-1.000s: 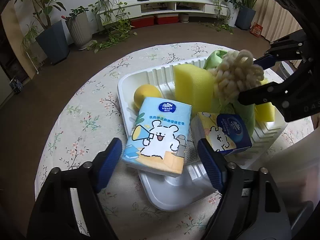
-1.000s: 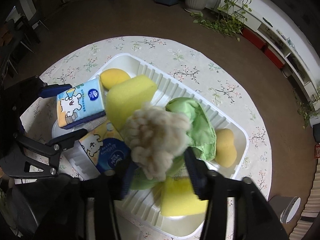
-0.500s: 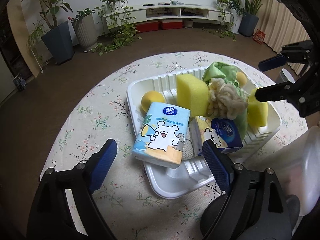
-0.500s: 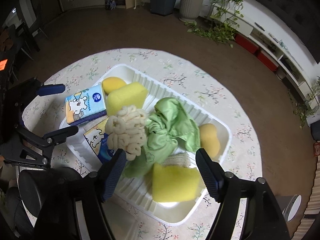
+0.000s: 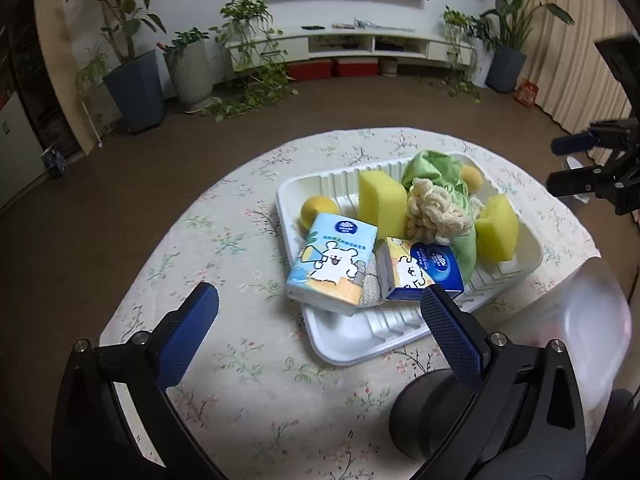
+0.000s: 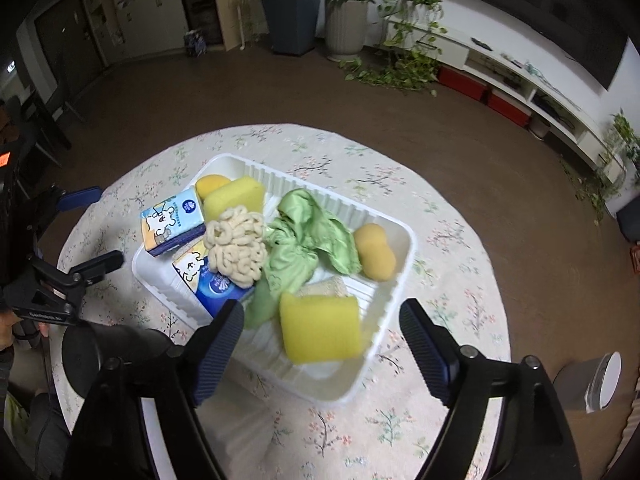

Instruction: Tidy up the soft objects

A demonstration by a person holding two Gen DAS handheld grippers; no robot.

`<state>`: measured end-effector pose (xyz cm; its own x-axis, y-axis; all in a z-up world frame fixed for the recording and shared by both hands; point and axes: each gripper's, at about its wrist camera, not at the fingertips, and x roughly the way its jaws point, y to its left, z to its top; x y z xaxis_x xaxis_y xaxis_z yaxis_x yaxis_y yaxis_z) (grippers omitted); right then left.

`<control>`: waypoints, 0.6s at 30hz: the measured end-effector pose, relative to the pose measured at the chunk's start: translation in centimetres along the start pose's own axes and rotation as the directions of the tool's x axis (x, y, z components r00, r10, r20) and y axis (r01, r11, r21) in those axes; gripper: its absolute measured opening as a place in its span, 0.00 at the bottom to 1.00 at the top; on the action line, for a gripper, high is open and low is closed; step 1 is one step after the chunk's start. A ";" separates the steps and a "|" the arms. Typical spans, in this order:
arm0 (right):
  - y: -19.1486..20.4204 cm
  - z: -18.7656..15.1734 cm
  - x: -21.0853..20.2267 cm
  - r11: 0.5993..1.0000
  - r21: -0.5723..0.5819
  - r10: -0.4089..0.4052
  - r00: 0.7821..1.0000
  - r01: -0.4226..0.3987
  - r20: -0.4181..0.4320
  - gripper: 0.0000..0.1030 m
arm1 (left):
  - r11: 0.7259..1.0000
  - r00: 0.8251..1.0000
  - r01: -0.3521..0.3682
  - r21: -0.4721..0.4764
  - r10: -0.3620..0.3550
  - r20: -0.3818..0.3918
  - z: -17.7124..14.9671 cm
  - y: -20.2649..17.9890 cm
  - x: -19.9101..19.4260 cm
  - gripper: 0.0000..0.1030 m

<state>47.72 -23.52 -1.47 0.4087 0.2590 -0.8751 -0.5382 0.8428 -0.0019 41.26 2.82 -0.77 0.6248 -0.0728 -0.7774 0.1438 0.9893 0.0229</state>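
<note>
A white ribbed tray (image 5: 340, 346) (image 6: 408, 240) on the round table holds the soft things. A light blue tissue pack (image 5: 332, 264) (image 6: 172, 220) leans on its near rim beside a second pack (image 5: 420, 270) (image 6: 208, 280). A cream loopy scrubber (image 5: 434, 210) (image 6: 238, 240) lies on a green cloth (image 5: 432, 166) (image 6: 304, 232), between two yellow sponges (image 5: 380, 204) (image 6: 320, 328). My left gripper (image 5: 319, 294) (image 6: 102, 226) hangs above the tray's near end, jaws opening, gripping nothing. My right gripper (image 6: 322, 308) (image 5: 576, 164) is above the other side, jaws opening, empty.
The table wears a floral cloth (image 5: 224, 240) and bare cloth surrounds the tray. A pale translucent plastic thing (image 5: 580, 320) sits at the table's edge. A grey bin (image 6: 592, 380) stands on the brown floor. Potted plants (image 5: 136, 80) and a low shelf line the far wall.
My right gripper let go of the cream scrubber, which now rests in the tray. Both grippers drew back and up from the tray while their jaws widened.
</note>
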 end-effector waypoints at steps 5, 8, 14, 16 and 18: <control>-1.9 -2.0 -2.6 0.997 0.077 -0.010 0.999 0.006 0.050 0.87 | 0.997 0.998 -0.045 -0.070 0.048 0.042 -1.1 0.7 -2.6 1.00; -2.1 -3.6 -4.5 0.996 0.089 -0.021 0.995 0.013 0.094 1.00 | 0.992 0.995 -0.064 -0.110 0.072 0.068 -2.1 0.7 -4.3 1.00; -1.3 -7.6 -8.7 0.989 0.143 -0.051 0.979 0.023 0.198 1.00 | 0.983 0.989 -0.082 -0.167 0.102 0.109 -5.2 -0.9 -7.8 1.00; -0.6 -9.3 -9.8 0.987 0.159 -0.040 0.972 0.003 0.232 1.00 | 0.983 0.986 -0.083 -0.161 0.104 0.128 -6.6 -1.9 -9.1 1.00; 0.5 -11.3 -10.7 0.985 0.170 -0.036 0.966 -0.008 0.256 1.00 | 0.984 0.984 -0.087 -0.154 0.110 0.143 -7.6 -2.9 -10.2 1.00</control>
<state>34.75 -31.18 2.42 0.6028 0.3403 -0.7217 -0.4086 0.9085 0.0872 28.64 1.66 2.33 0.7404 0.0187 -0.6719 -0.0313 0.9995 -0.0068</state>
